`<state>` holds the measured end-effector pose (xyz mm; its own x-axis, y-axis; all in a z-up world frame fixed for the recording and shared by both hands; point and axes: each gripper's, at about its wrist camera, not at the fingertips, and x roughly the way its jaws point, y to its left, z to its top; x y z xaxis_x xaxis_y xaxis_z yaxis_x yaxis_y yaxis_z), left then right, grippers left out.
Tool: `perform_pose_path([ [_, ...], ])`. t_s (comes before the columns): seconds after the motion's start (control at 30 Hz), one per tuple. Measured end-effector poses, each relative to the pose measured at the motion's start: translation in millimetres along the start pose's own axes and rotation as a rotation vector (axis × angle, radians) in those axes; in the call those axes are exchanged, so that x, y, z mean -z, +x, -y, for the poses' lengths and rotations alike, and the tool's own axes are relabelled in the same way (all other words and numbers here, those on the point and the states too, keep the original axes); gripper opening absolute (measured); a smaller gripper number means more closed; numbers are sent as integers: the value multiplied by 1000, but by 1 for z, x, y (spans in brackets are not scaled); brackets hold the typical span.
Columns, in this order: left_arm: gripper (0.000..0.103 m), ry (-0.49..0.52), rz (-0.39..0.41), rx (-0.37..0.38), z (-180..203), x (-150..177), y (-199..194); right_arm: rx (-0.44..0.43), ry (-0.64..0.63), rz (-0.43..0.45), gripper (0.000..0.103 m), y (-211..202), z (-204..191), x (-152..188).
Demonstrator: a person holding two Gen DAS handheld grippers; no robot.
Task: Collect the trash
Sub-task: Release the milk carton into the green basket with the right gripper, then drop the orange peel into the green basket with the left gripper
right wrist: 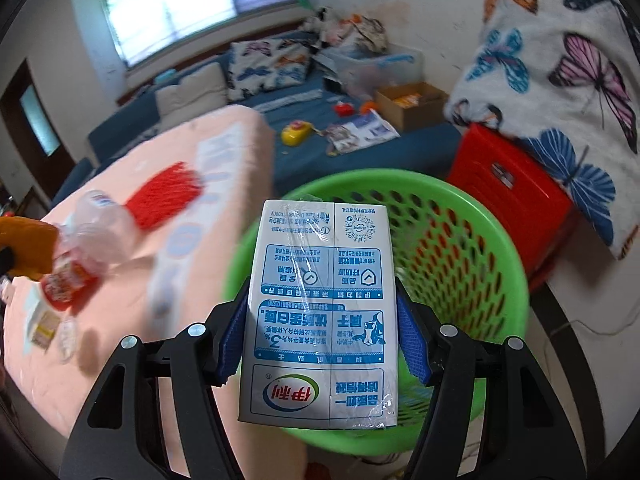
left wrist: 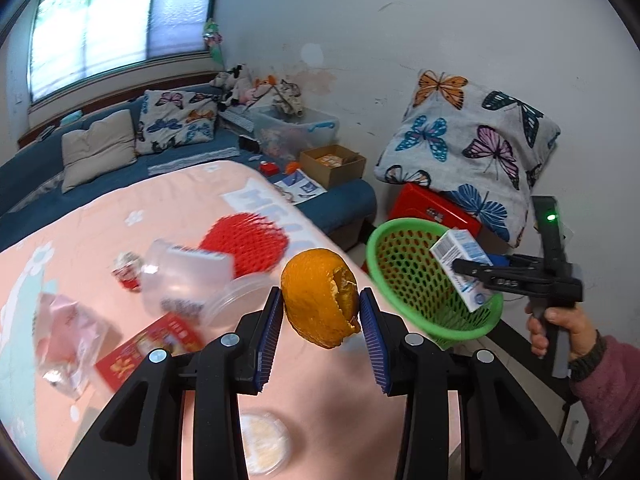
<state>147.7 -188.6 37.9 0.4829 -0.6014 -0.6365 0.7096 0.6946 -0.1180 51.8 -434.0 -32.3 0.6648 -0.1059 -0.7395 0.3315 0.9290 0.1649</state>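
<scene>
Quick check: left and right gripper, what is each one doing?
Left gripper: closed on the orange peel.
Right gripper: closed on the milk carton, over the green basket.

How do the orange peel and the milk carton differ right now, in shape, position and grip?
The orange peel is a rounded, torn orange shell; the milk carton is a flat-sided white and blue box. The peel is held by the left gripper above the pink table; the carton is held by the right gripper over the green basket. Both are clamped between blue-padded fingers, off the table, not yet dropped.
</scene>
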Motion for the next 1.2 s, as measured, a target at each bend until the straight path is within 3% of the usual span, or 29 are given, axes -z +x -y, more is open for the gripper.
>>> perform_pose_path([
  [0.37,38,63,-34,66,51,-30,44,44,42,13,75,10,35,1],
  [0.83,40,154,-129,140,124,-42,116,55,34,70,79,-37,50,27],
  [1.2,53,176,-182,142,153,-37,145,53,63,80,80,-56,64,41],
])
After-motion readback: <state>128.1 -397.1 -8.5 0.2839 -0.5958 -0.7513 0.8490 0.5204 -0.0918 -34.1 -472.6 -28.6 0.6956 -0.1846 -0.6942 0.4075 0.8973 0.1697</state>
